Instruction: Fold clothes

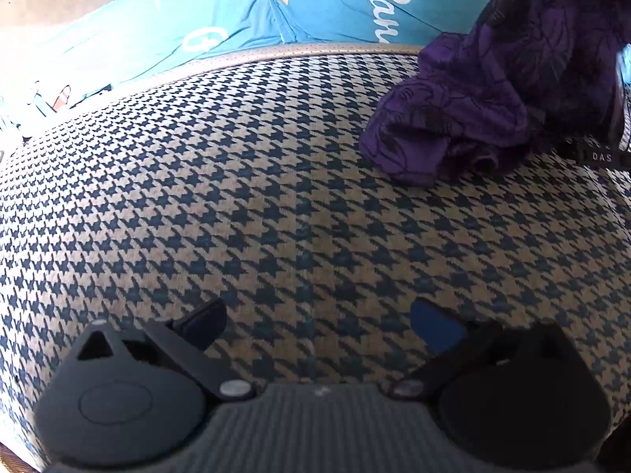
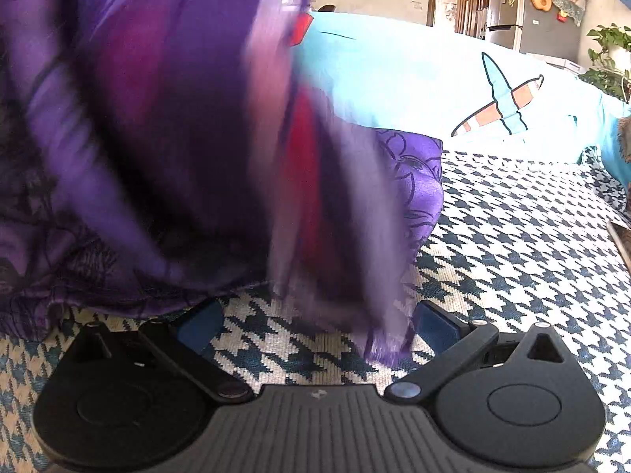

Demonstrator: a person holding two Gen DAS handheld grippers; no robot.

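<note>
Showing: two handheld claws over a houndstooth surface (image 1: pixel 276 205), with a purple garment (image 1: pixel 473 118) bunched on it.
Garment place: in the left wrist view it lies crumpled at the far right, part of it rising out of frame; a blue printed cloth (image 1: pixel 236 19) lies behind the surface.
Left claw (image 1: pixel 317 325): spread wide and holding nothing, hovering over bare houndstooth, well apart from the garment.
Right claw (image 2: pixel 315 331): spread wide; a blurred fold of the purple garment (image 2: pixel 177 138) hangs just in front, its lower edge dipping between the fingers, which do not pinch it.
Handling: thin, light, limp and probably slippery; it will sag and slide, not hold a crease.
Where to hold: likely a hem or corner, one per claw, to spread it flat first.
Unclear: which kind of garment it is; blur hides its edges.
</note>
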